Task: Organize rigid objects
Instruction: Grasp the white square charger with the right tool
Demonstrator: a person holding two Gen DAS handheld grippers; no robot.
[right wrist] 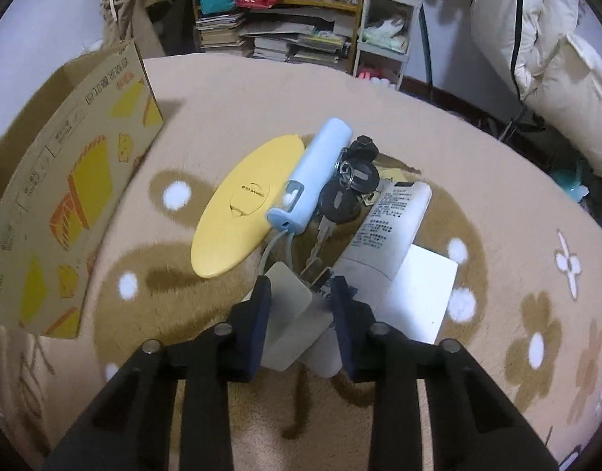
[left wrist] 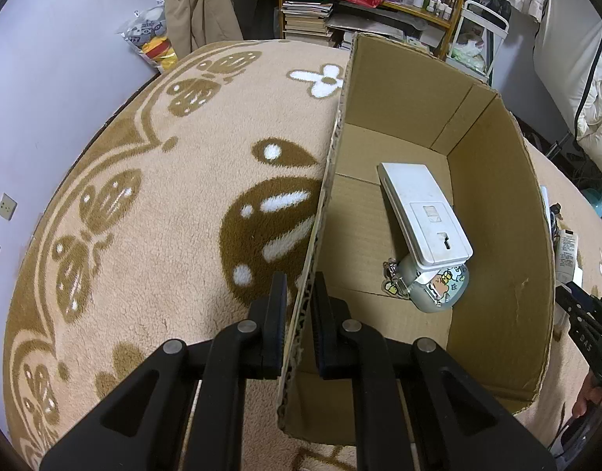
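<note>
The blanket (left wrist: 151,204) is tan with brown butterflies, brown blobs dotted white, and white flowers. The box (left wrist: 493,204), right of centre in the left view, is plain brown inside; at the left of the right view its outside carries yellow and orange cheese-like prints. Inside lie a white device (left wrist: 426,212) and a pale green jar (left wrist: 438,286) with cartoon stickers. In the right view: a yellow oval lid (right wrist: 238,204), a light blue case (right wrist: 320,168), black keys (right wrist: 348,192), a white tube (right wrist: 395,223) with black print, and perhaps a frosted card (right wrist: 289,310).

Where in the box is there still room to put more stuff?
Inside the cardboard box, the bare floor beside the left wall, left of the white device, is free, and so is the far end. The near right part is crowded: the device rests on a small jar.
</note>
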